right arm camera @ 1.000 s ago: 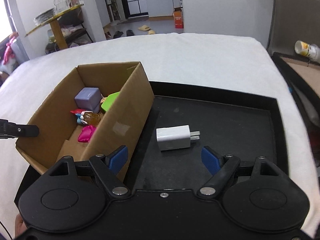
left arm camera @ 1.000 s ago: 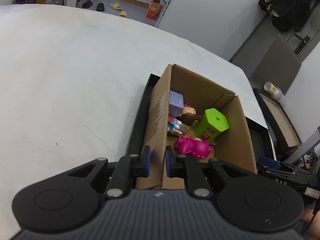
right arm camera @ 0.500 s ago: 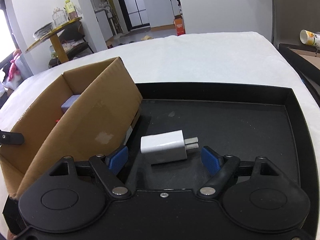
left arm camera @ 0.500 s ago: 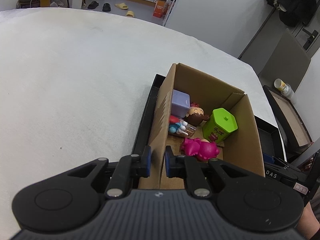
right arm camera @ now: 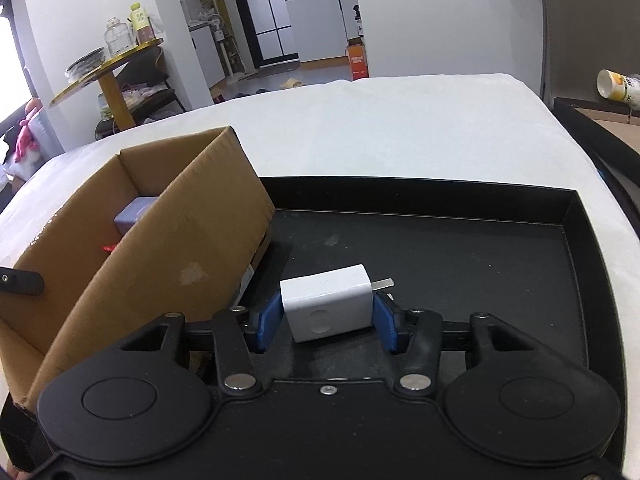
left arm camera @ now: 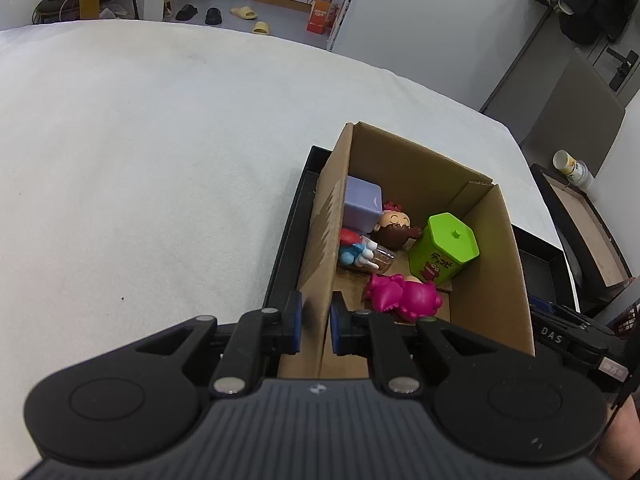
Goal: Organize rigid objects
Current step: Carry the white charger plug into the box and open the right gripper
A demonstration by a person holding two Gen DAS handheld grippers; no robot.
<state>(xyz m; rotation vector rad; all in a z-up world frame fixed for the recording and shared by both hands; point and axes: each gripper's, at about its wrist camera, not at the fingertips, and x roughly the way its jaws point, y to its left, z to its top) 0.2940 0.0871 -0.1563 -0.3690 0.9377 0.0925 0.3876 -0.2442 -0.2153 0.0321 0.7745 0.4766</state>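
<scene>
1. The cardboard box's [right arm camera: 152, 256] near wall hides most of its contents in the right wrist view; only part of a lavender block [right arm camera: 134, 216] and a red scrap [right arm camera: 107, 247] show.
2. The white charger's [right arm camera: 328, 304] lower edge is hidden behind the right gripper [right arm camera: 326, 322].
3. The black tray's [left arm camera: 294, 220] near edge is cut off by the left gripper [left arm camera: 314, 320] body.
4. The red-and-blue figure [left arm camera: 354, 250] is half hidden behind the box wall; its shape cannot be told.
5. The green tin's [left arm camera: 444, 246] print is too small to read.
</scene>
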